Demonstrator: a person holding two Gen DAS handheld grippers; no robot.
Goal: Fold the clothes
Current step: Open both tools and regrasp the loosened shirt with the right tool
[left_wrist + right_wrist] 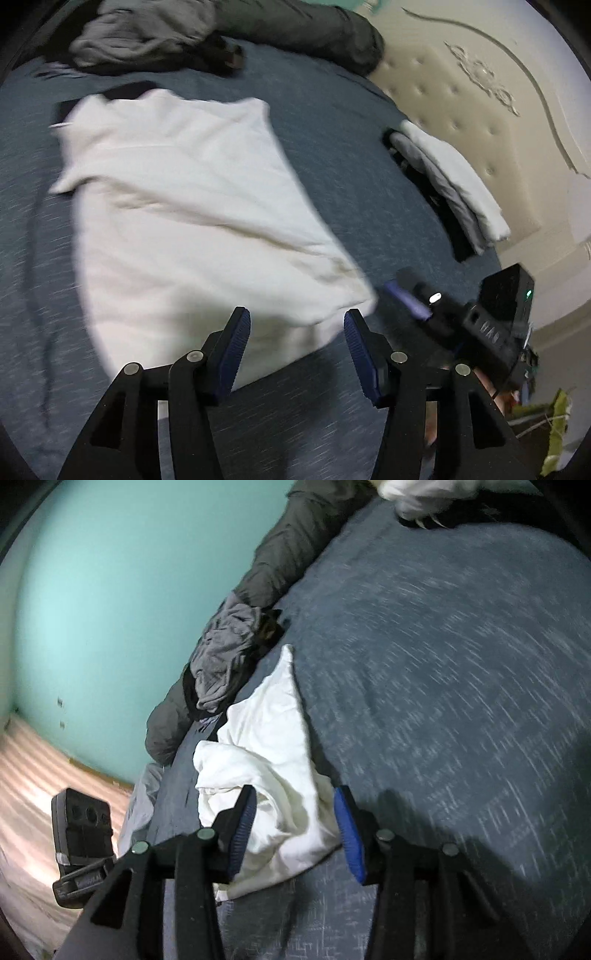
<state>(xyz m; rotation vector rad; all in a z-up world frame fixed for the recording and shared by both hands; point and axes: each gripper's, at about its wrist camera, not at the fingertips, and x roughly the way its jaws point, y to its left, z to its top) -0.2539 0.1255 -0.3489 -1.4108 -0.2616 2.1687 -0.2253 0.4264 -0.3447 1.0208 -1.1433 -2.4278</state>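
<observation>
I am mid-fold: the white garment point(192, 206) lies spread on the blue bed point(332, 110), its near hem at my tools. The left gripper point(297, 332) stands open and empty above that hem; the right gripper point(295, 823) is open astride a bunched corner, not pinching. Next, I judge, both must close on fabric. Bare sheet lies beyond; the folded stack point(450, 188) and clothes heap point(147, 33) line the edges.

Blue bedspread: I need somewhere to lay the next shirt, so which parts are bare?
Bare blue bedspread lies between the white garment and the folded stack by the headboard. The far edge is crowded with the crumpled grey clothes.
</observation>
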